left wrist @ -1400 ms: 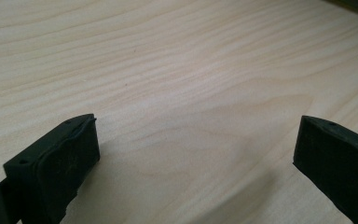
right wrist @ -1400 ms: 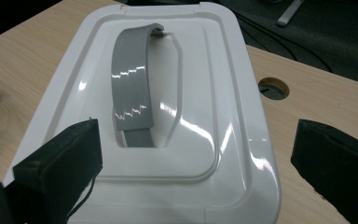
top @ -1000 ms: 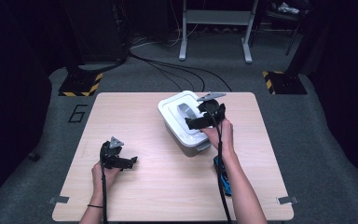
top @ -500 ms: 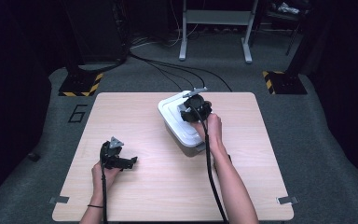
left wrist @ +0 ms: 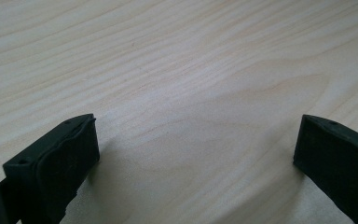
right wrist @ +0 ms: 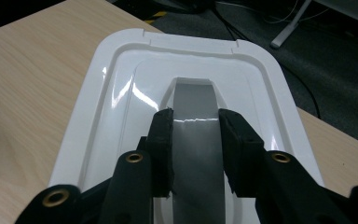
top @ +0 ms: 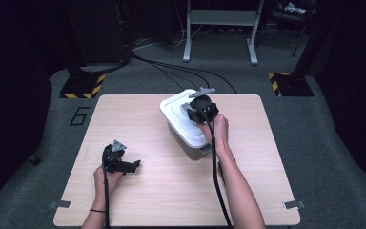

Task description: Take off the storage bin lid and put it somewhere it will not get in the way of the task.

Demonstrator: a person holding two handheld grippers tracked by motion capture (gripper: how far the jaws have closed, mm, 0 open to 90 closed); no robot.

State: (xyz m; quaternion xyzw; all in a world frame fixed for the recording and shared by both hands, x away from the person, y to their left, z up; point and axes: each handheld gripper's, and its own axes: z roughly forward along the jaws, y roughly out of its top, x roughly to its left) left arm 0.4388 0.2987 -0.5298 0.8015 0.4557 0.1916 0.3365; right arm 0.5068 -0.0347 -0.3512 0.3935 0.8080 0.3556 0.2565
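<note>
In the high view a white box (top: 187, 125) with its lid (top: 183, 117) on stands far of the table's (top: 138, 200) middle, slightly right, turned at an angle to the edges. The right gripper (top: 198, 106) sits on top of the lid, held by the right hand (top: 217, 128), its cable trailing back along the forearm. The left gripper (top: 132, 165) rests low over bare wood at the near left, well apart from the box, in the left hand (top: 106, 175). Beyond the table, cables and a metal stand (top: 219, 28) lie on the dark floor. The left gripper view shows what the high view cannot: its jaws stand wide, with nothing between them but wood grain. The right gripper view looks along the lid (right wrist: 121, 93), whose middle carries a raised grey handle (right wrist: 195, 135); the right gripper (right wrist: 195, 122) has its jaws narrowed on either side of this handle, touching it. The lid hides whatever is in the box.
</note>
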